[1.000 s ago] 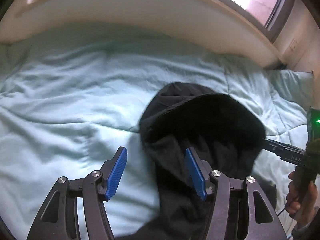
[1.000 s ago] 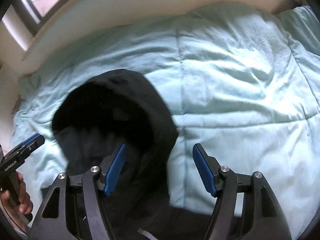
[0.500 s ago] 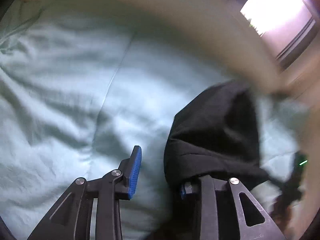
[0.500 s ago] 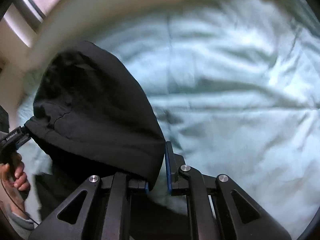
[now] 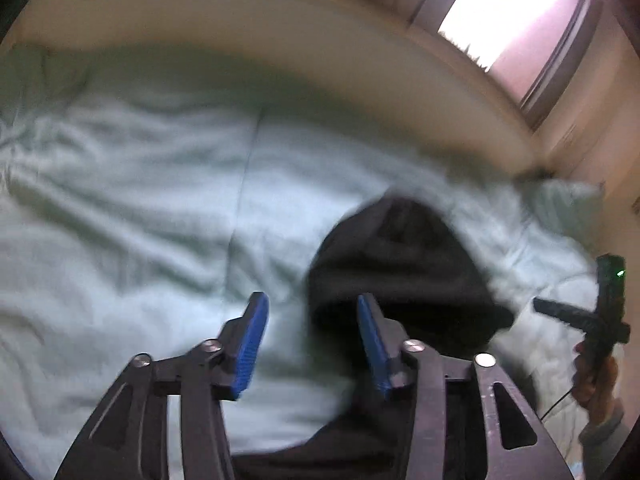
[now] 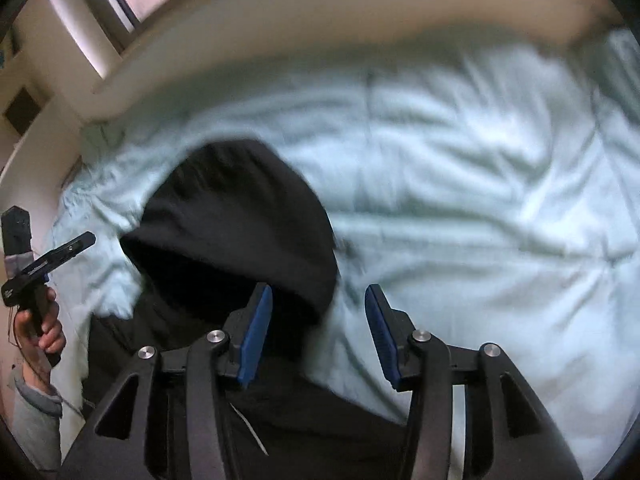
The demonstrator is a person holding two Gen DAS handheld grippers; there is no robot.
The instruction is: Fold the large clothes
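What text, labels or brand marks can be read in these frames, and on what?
White print on the left hand-held gripper, seen in the right wrist view: too blurred to read.
Black hoodie: no print visible.
Bedspread: none.
Nothing else carries lettering.

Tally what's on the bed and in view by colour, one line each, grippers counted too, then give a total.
Black: 1, the hooded garment lying on the bed.
Pale green: 1, the quilt under it.
Black with blue pads: 2, the left gripper and the right gripper, both with jaws opening and nothing clamped between them.
Total: 4
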